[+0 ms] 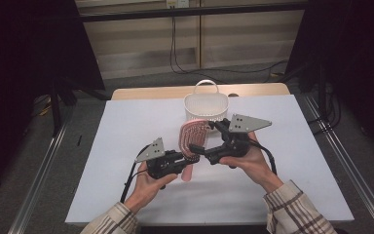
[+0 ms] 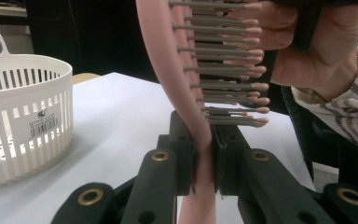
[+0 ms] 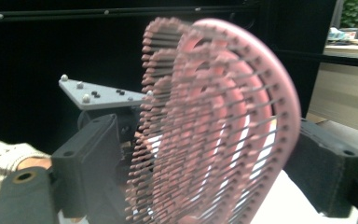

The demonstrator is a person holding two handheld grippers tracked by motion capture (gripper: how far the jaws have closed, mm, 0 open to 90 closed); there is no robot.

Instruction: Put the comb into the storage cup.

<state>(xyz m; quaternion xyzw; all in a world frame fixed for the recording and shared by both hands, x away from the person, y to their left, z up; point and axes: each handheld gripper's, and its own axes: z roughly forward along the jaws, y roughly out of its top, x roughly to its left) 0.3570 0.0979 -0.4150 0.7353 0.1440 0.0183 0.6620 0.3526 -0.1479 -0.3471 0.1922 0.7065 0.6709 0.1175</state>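
Here the left gripper is clamping the pink hairbrush at its neck above the desk, plain in its own view. The right gripper is standing apart around the brush head, pads off it. The handle's end is running out of frame; the white basket is sitting beside.

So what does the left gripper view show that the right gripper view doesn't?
The left gripper view alone shows the white slotted basket on the white table, and the left gripper shut on the neck of the pink hairbrush. The right gripper view alone shows the brush head face-on between the right gripper's jaws, one each side, plus the other gripper's grey plate. Both show the brush, its bristles, and a plaid sleeve.
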